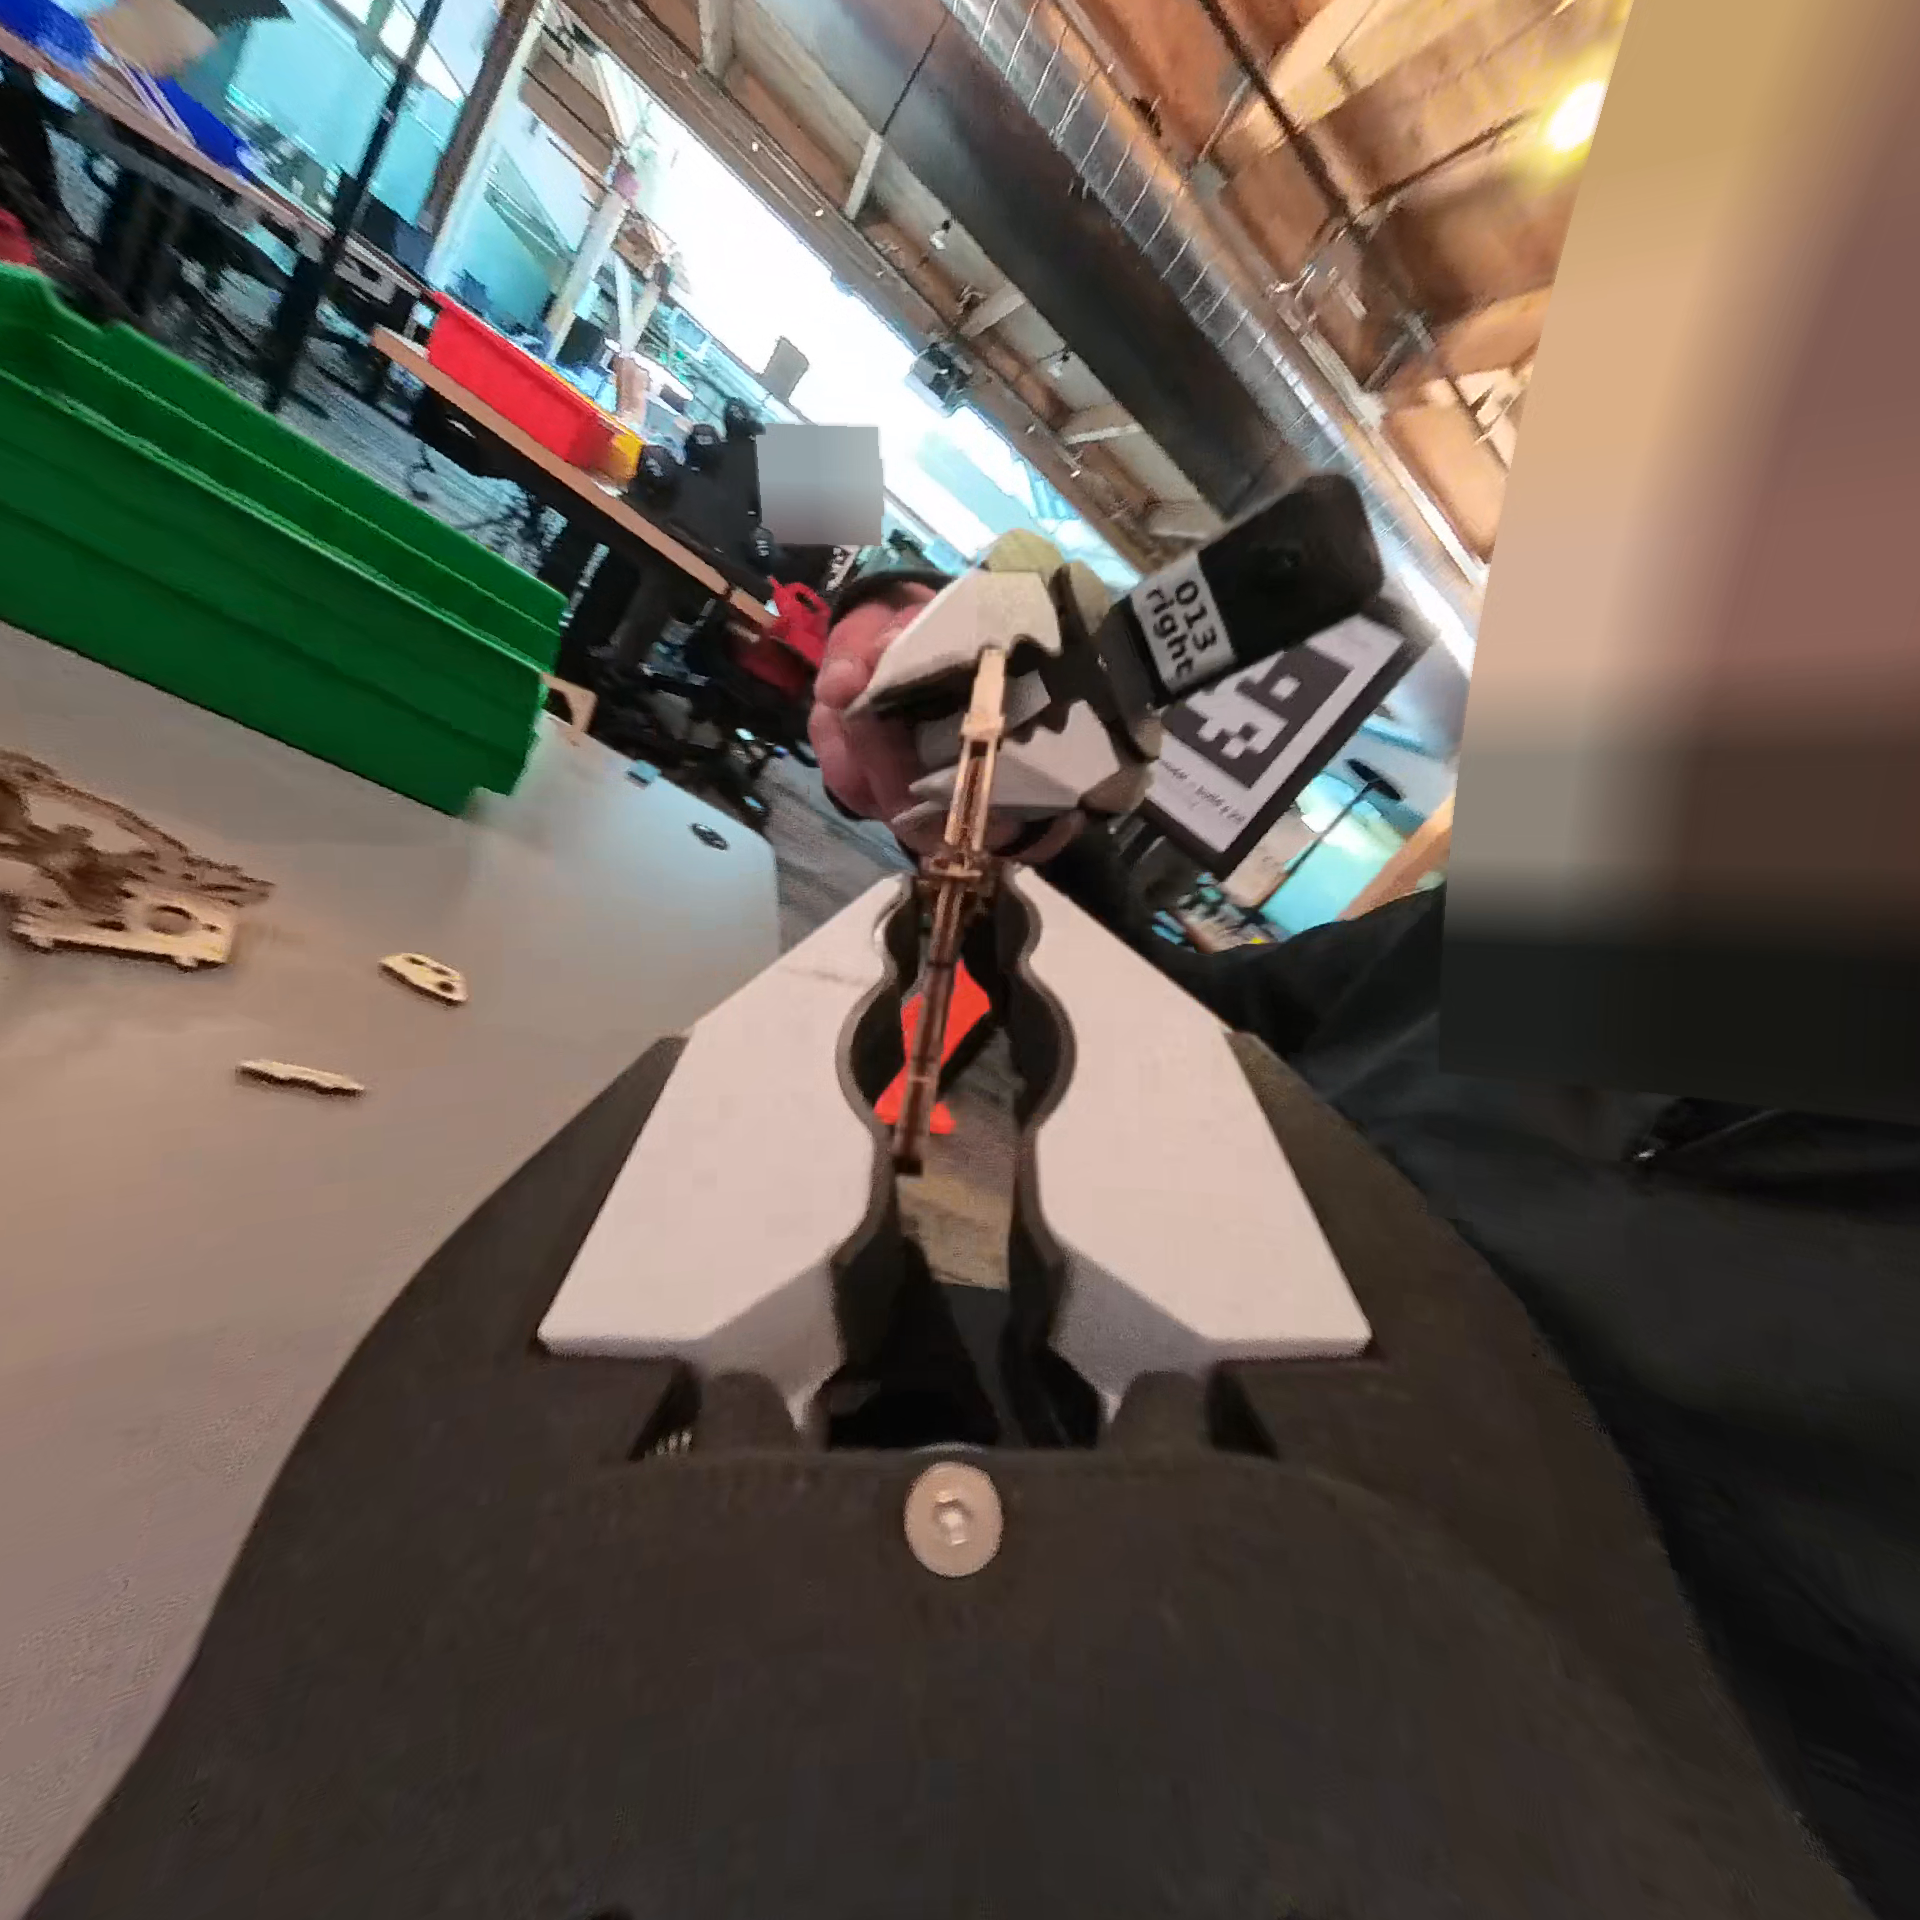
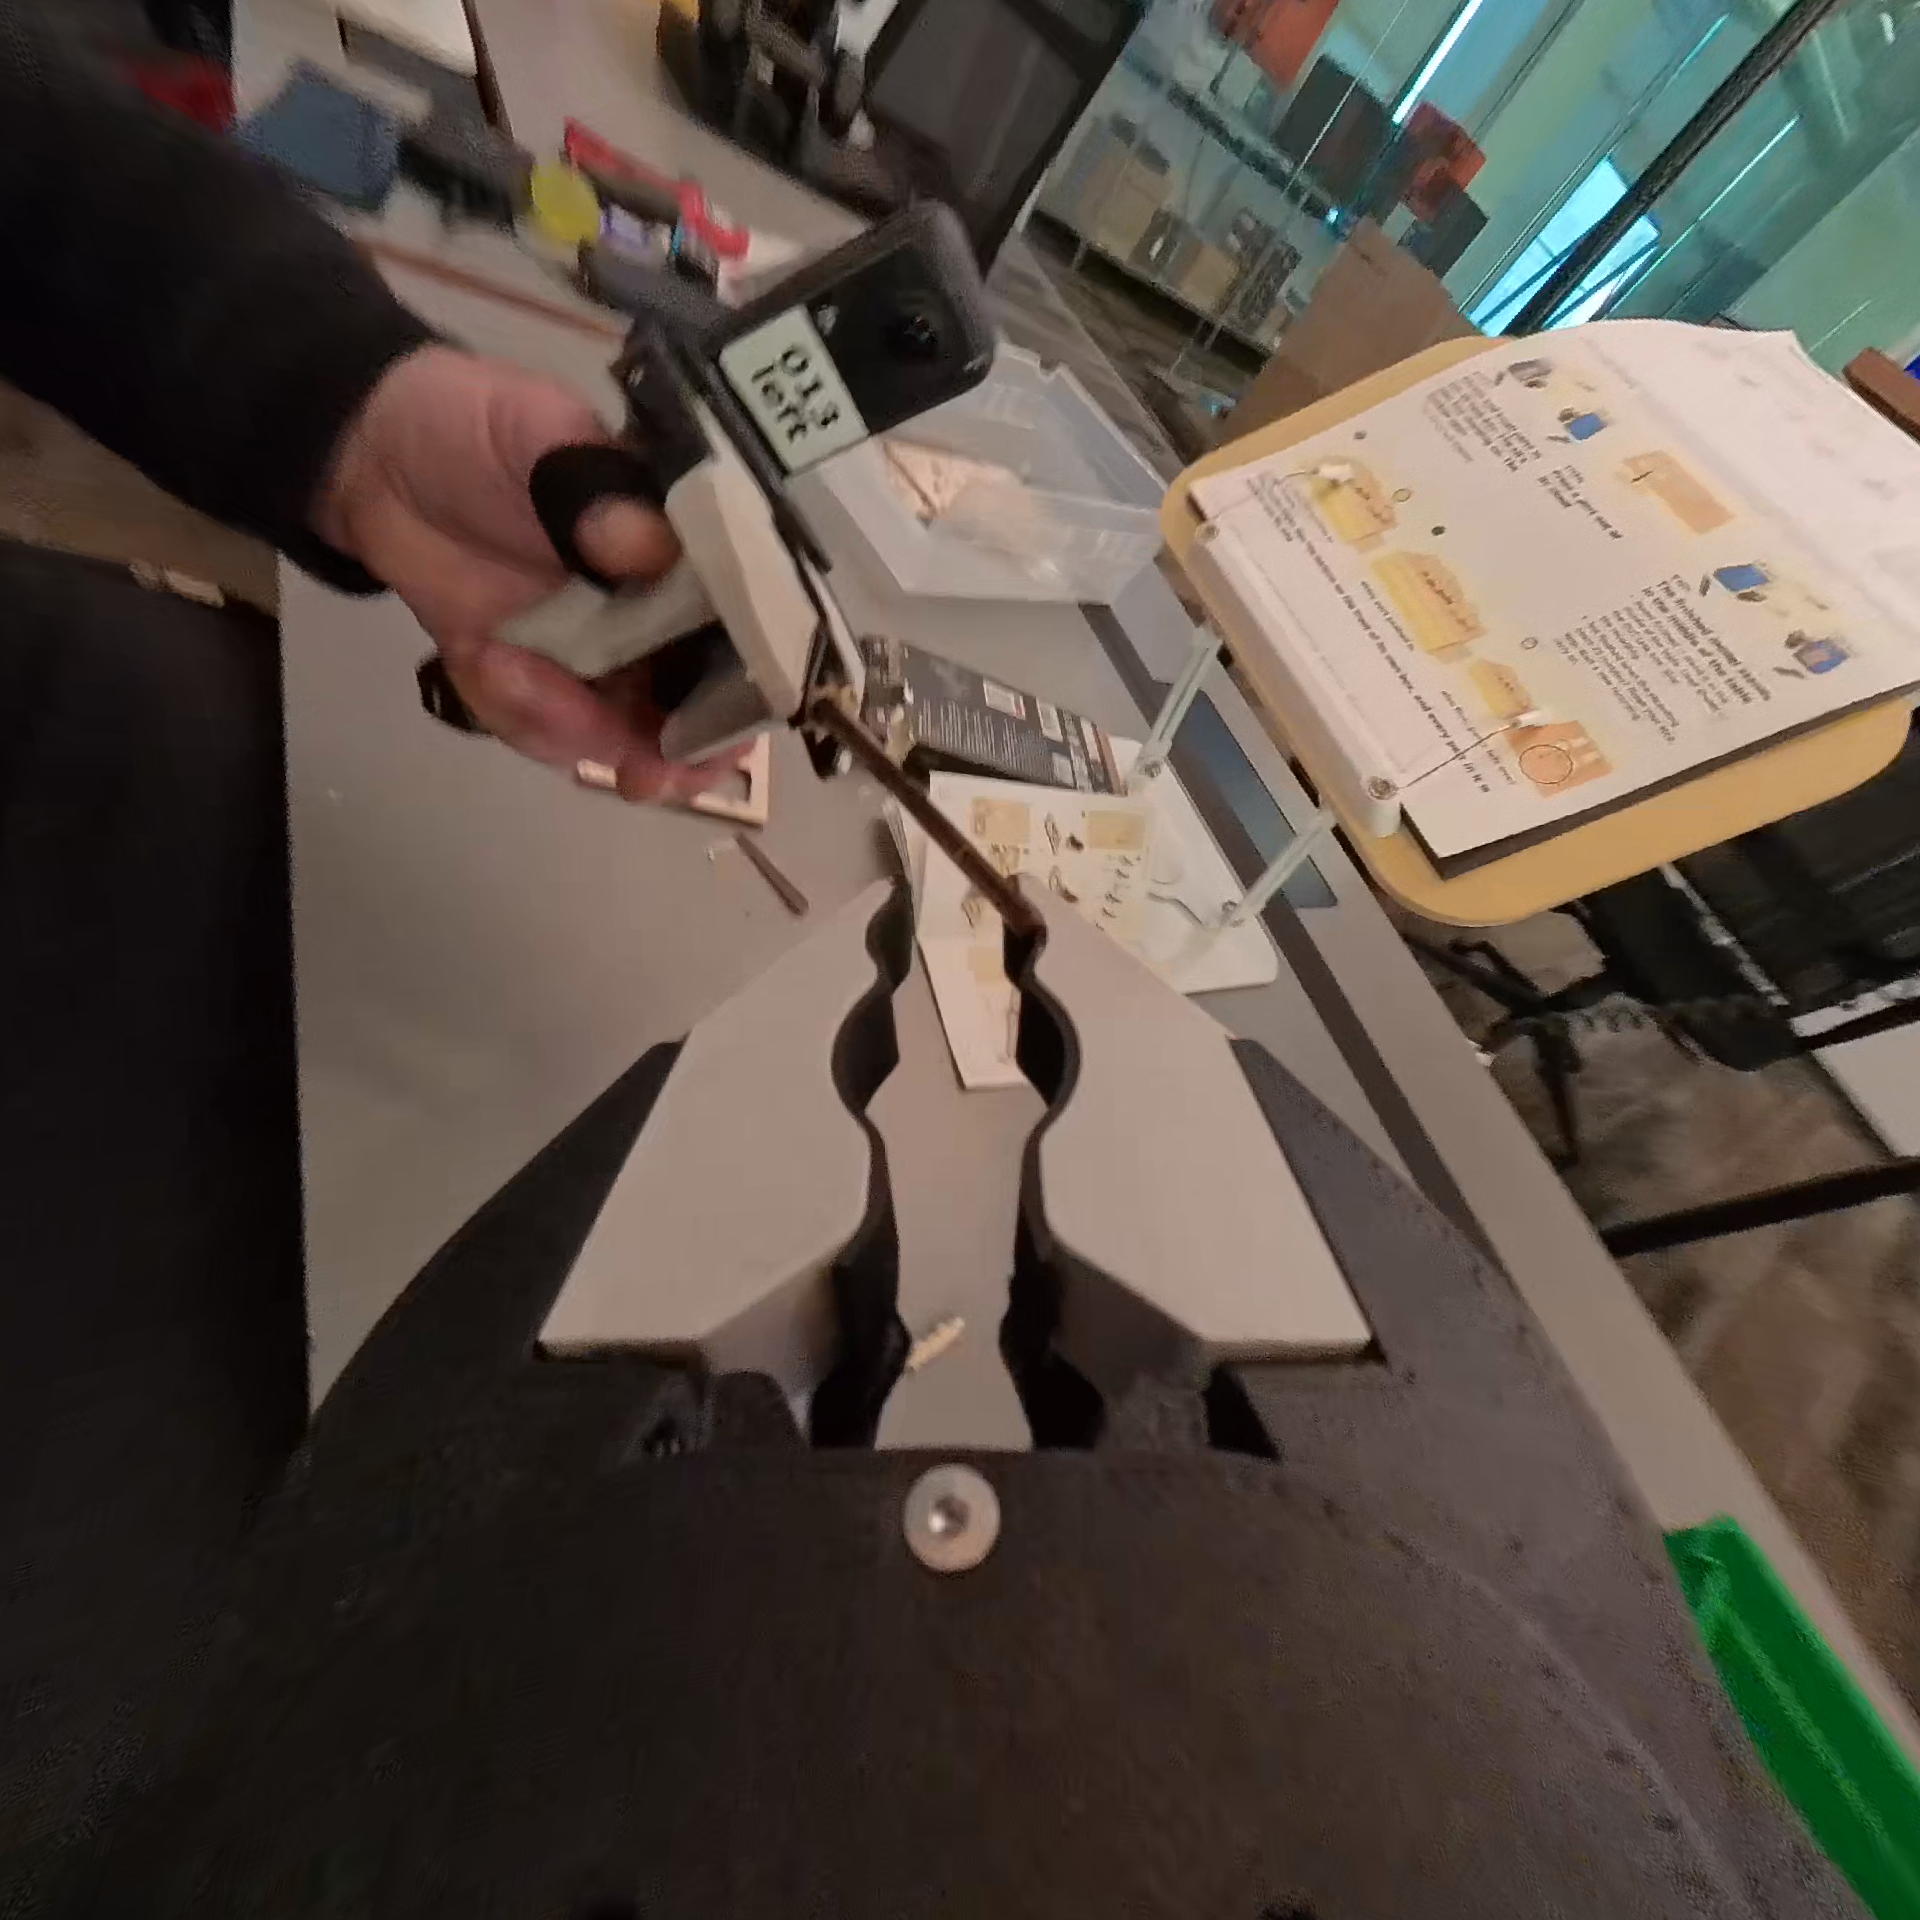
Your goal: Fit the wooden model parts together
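Note:
In the left wrist view my left gripper [image 1: 961,894] has its jaws closed to a narrow gap on a thin wooden model part [image 1: 923,1081], seen edge-on, that runs up between its fingers. A second thin wooden strip [image 1: 975,758] meets it at my fingertips. My right gripper [image 1: 982,717] is shut on that strip's far end. In the right wrist view the strip [image 2: 914,821] looks dark and spans from my left gripper [image 2: 816,717] to my right gripper [image 2: 958,904]. Both are held in the air above the grey table [image 2: 499,987].
Loose wooden pieces [image 1: 104,883] [image 1: 426,977] [image 1: 301,1075] lie on the table at the left, with stacked green trays [image 1: 260,582] behind. An instruction sheet on a stand [image 2: 1538,603], a clear plastic box [image 2: 997,499], a leaflet [image 2: 1049,883] and a wooden scrap [image 2: 935,1340] are near the table's right edge.

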